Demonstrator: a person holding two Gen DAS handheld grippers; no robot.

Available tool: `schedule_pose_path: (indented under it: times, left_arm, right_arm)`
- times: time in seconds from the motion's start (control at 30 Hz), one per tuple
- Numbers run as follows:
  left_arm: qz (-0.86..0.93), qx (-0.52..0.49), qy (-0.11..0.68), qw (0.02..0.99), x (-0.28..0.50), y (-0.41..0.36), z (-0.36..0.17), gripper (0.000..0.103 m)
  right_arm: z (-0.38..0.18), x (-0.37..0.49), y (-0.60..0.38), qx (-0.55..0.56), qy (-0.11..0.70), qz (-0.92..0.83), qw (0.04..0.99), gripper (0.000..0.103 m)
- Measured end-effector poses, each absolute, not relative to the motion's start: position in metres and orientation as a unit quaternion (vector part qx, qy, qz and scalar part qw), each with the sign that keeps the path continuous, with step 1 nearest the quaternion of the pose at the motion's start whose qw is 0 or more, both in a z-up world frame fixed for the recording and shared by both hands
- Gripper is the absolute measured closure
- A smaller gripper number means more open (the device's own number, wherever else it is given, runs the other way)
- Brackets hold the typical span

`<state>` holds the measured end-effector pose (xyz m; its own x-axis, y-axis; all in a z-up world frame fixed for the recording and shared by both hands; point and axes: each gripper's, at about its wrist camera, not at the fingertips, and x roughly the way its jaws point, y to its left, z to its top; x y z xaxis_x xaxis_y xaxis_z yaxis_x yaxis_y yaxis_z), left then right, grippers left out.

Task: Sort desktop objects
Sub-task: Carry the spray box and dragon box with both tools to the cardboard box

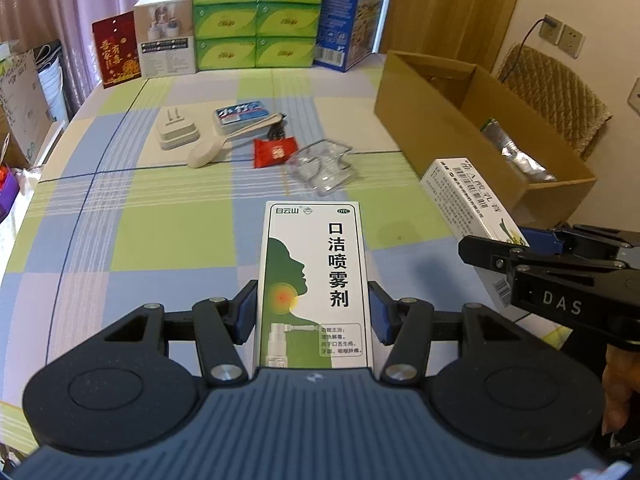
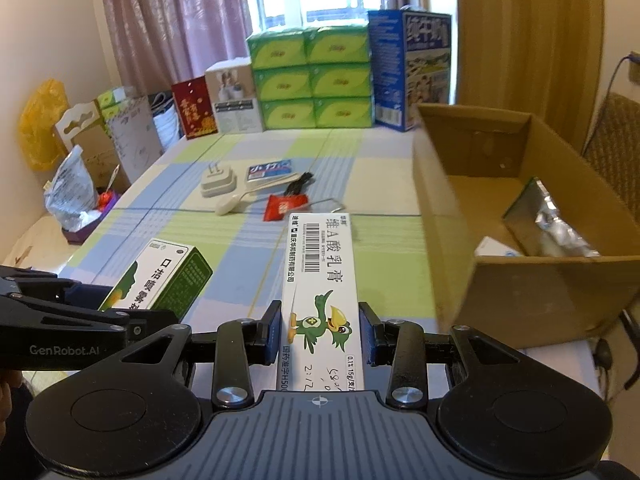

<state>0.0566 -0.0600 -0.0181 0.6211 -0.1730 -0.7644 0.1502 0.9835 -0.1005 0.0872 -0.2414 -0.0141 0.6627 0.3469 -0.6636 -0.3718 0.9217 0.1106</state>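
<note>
The spray box (image 1: 314, 280) sits clamped between the left gripper (image 1: 312, 312) fingers, the cream box (image 2: 322, 300) likewise in the right gripper (image 2: 319, 330). Both jut far beyond the fingers, so either could pivot loose, or catch the near wall of the cardboard box (image 2: 520, 296) to the right

Cream box (image 2: 320, 292) clamped between blue pads (image 2: 273, 332) of right gripper (image 2: 320, 334), held above checked tablecloth (image 2: 180, 216). Left gripper (image 2: 120, 316) seen at left edge, closed on green spray box (image 2: 160, 280). Open carton (image 2: 520, 216) placed at right; foil pack (image 2: 556, 224) laid inside. Plug (image 2: 218, 182), spoon (image 2: 236, 202), red sachet (image 2: 286, 205) grouped mid-table. Green tissue packs (image 2: 310, 78) stacked at far edge.
</note>
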Motion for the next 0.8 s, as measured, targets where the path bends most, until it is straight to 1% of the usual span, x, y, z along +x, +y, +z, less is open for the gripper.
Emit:
schedule_pose_path:
  times: [0.47, 0.8]
  left_arm:
    - [-0.142, -0.001, 0.403, 0.904, 0.052, -0.120, 0.006, 0.053]
    - [-0.174, 0.009, 0.397, 0.901, 0.059, -0.158, 0.015, 0.053]
  right_arm:
    - [0.018, 0.065, -0.300, -0.014, 0.337, 0.142, 0.931, 0.067]
    - [0.032, 0.070, -0.333, 0.005, 0.325, 0.114, 0.939, 0.067]
